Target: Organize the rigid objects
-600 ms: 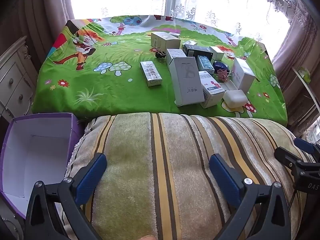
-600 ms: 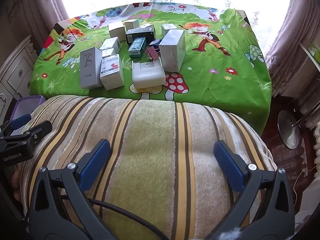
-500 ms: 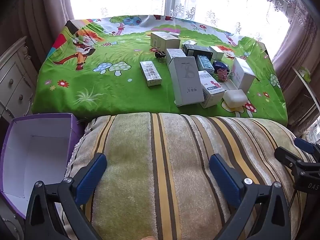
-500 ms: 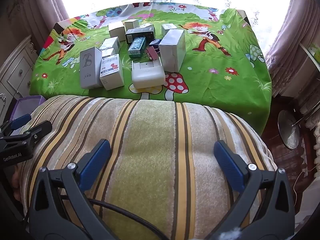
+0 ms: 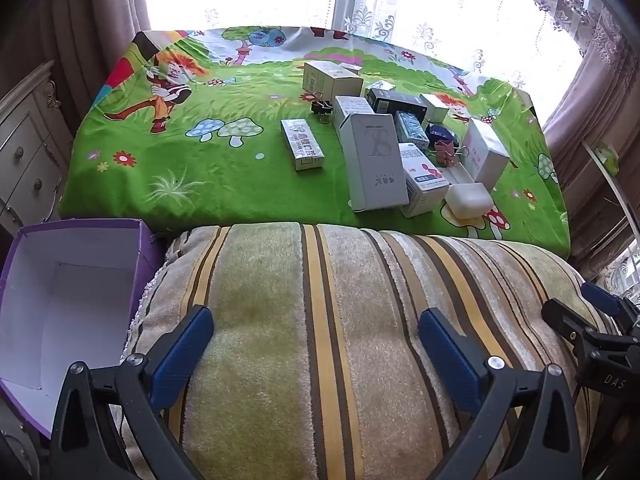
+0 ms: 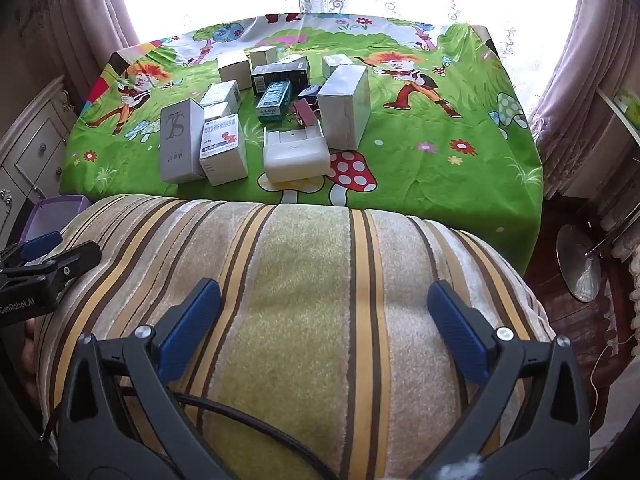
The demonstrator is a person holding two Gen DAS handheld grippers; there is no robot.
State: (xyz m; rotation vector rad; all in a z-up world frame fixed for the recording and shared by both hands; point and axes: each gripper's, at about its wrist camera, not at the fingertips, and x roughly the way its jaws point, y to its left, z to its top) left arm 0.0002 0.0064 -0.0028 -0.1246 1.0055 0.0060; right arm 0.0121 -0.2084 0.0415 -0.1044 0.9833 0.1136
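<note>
Several small cartons lie clustered on a table under a green cartoon cloth [image 5: 200, 184]: a tall grey-white box [image 5: 374, 160], a white and blue medicine box [image 5: 422, 178], a long narrow box [image 5: 302, 149] set apart to the left, and a white soap-like case [image 5: 469, 201]. The same cluster shows in the right wrist view, with the grey-white box [image 6: 180, 145] and white case [image 6: 295, 156]. My left gripper [image 5: 314, 344] and right gripper [image 6: 324, 316] both stand open above a striped cushion, holding nothing.
A striped plush cushion [image 5: 320, 320] lies between the grippers and the table. An open purple box [image 5: 60, 292] with a white inside stands at lower left. A white drawer cabinet [image 5: 28, 140] is on the left, and curtains frame the bright window behind.
</note>
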